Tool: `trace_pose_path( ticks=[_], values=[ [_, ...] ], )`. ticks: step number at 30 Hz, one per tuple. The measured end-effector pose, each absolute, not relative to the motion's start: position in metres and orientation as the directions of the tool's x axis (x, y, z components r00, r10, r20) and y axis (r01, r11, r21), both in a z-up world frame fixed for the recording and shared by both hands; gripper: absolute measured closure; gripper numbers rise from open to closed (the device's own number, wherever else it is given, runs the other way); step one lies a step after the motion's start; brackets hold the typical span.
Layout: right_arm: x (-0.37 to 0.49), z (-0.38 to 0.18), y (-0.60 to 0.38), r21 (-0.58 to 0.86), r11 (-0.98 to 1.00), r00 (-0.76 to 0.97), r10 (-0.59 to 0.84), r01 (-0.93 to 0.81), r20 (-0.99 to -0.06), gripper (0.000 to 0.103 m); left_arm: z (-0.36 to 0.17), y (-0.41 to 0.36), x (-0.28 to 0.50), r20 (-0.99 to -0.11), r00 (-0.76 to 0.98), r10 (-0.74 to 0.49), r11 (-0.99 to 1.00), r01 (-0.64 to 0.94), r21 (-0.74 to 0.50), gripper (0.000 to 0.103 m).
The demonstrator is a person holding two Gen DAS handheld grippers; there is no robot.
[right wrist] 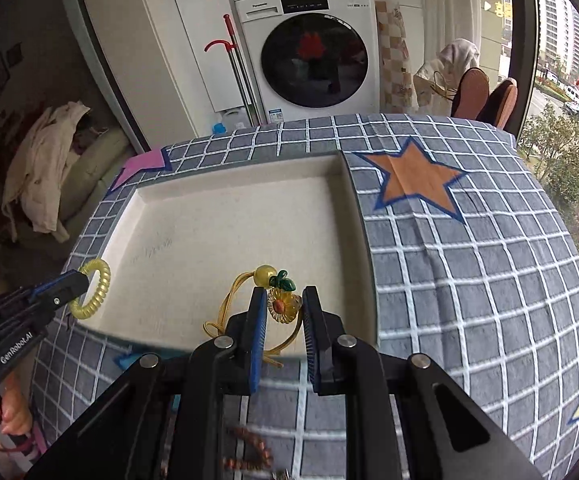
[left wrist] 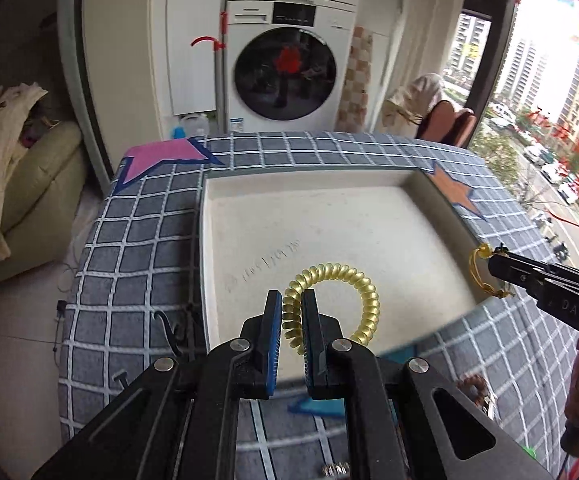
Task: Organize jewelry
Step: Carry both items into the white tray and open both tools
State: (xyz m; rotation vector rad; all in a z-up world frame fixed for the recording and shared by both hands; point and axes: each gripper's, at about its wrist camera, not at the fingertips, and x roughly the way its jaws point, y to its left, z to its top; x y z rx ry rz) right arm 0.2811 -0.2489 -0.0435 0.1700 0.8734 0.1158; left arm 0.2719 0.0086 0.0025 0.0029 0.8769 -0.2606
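Yellow translucent coil bracelet [left wrist: 331, 304] sits pinched in the left gripper [left wrist: 291, 312] over the cream tray's [left wrist: 329, 216] six o'clock edge. Right view: right gripper [right wrist: 285, 312] clamps the yellow flower-charm cord [right wrist: 283, 306]; brown beads [right wrist: 249, 448] at six o'clock wait untouched. Early going, I'd say.

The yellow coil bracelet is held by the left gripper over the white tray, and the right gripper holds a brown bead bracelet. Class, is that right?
Not quite. The right gripper holds a yellow cord bracelet with a flower charm, as the right wrist view shows. The left gripper does hold the yellow coil bracelet over the white tray.
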Motion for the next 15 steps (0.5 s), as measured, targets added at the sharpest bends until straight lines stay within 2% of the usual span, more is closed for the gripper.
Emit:
trace_pose_path(
  ticks=[5,15],
  values=[
    [0.313,-0.057,-0.242,0.201,0.979,0.617,0.174,-0.026,-0.767,0.084,-0.016,0.002,0.302,-0.779,0.597,-0.189,0.978,0.189,-0.092,0.073],
    [0.34,-0.092,-0.24,0.188,0.982,0.578,0.146,0.014,-0.803,0.084,-0.051,-0.018,0.326,-0.803,0.589,-0.085,0.981,0.193,0.037,0.073]
  ],
)
